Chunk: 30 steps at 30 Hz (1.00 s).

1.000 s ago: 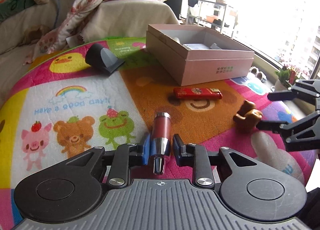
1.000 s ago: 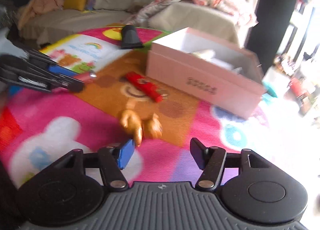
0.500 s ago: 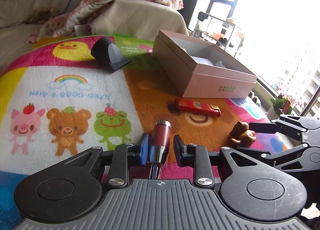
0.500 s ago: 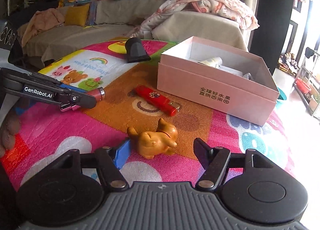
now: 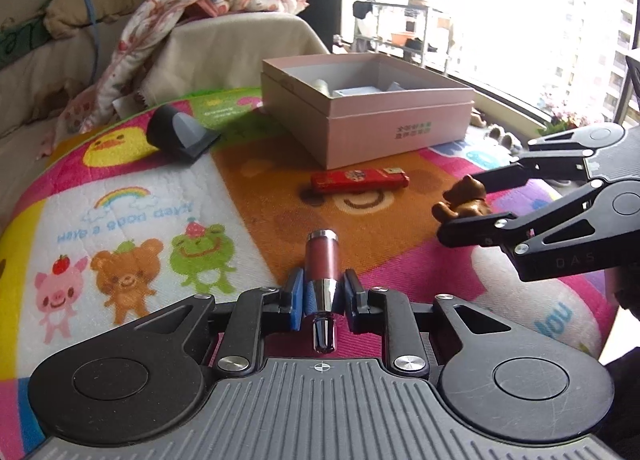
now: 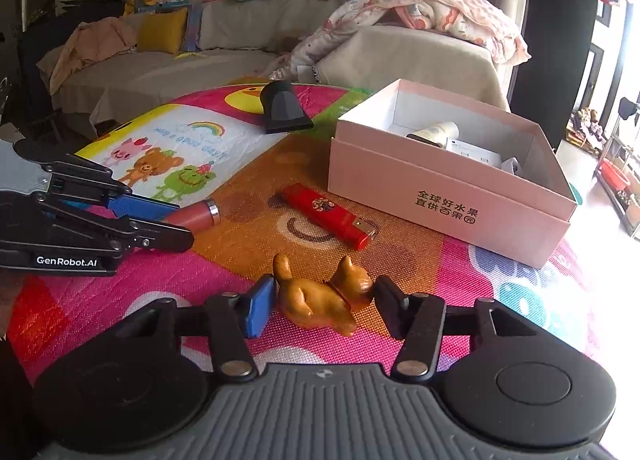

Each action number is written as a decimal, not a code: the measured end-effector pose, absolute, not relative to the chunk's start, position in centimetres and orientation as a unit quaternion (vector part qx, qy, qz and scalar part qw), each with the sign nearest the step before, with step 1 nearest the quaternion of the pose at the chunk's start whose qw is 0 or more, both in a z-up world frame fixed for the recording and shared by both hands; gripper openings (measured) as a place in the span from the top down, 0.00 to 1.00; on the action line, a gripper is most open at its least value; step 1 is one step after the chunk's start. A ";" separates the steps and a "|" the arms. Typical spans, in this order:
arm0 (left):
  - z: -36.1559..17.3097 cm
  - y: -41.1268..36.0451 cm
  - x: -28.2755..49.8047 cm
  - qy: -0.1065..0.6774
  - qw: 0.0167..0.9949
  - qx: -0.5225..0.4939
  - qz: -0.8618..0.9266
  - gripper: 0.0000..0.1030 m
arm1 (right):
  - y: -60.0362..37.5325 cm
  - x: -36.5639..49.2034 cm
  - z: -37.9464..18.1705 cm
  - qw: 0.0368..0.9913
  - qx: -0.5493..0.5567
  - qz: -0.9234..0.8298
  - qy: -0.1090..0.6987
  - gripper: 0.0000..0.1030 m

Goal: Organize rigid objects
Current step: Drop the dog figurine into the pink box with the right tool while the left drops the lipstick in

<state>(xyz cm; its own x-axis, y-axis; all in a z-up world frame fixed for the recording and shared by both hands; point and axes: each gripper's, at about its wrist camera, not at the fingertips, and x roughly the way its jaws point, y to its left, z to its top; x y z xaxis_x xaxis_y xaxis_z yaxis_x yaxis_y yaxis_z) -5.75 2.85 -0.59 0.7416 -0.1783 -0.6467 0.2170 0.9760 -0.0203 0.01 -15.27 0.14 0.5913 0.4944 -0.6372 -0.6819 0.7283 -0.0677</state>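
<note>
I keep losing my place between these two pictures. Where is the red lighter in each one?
Left wrist view: the red lighter lies crosswise on the orange part of the mat, just right of middle, in front of the pink box.
Right wrist view: the lighter lies slantwise at the middle, left of the box and beyond the brown dog figurine.
Shared landmark: the pink box, open, with printed characters on its side.
</note>
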 end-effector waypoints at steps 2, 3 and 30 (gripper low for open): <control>-0.2 2.5 -6.2 0.353 0.926 0.018 -0.131 0.77 | -15.8 -0.7 0.6 0.878 -0.160 0.337 0.300 0.48; 0.3 2.4 -6.3 0.353 0.925 0.009 -0.141 0.77 | -16.2 -0.9 1.0 0.878 -0.157 0.337 0.300 0.49; 6.7 0.2 17.8 0.310 0.934 -0.087 -0.151 0.77 | -17.4 21.5 9.7 0.932 -0.018 0.204 0.300 0.50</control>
